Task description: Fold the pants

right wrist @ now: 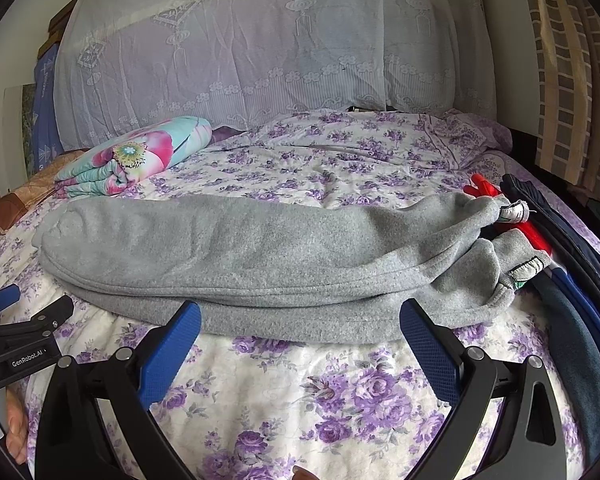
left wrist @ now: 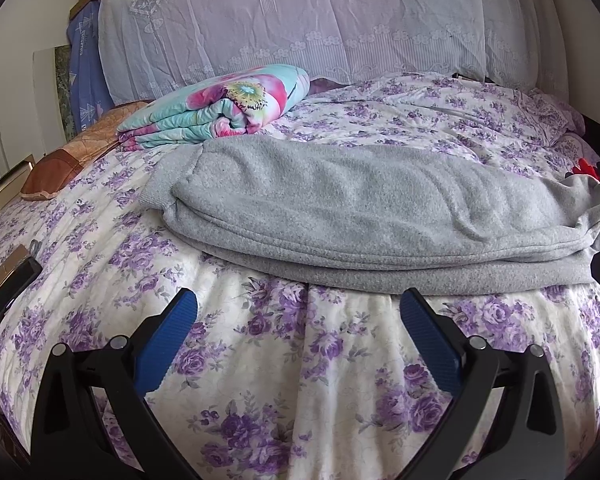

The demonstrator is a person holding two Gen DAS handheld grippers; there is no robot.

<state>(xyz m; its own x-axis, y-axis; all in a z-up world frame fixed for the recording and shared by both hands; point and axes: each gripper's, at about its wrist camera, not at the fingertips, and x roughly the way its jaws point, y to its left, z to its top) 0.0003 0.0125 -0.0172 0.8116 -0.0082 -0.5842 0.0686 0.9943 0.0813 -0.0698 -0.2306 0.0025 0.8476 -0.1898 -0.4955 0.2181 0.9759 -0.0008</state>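
Grey pants [right wrist: 228, 256] lie folded lengthwise across the floral bed [left wrist: 300, 360], cuffs seemingly bunched at the right against dark clothes [right wrist: 572, 320]; left gripper [left wrist: 299, 312] and right gripper [right wrist: 300, 322] both gape wide and empty just short of the near edge.

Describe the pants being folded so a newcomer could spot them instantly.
On the purple-flowered bedspread, look just beyond both open grippers. The pants lie lengthwise across the bed, plain grey fleece, unlike the bright floral quilt behind them and the red-and-navy clothes at their right end.
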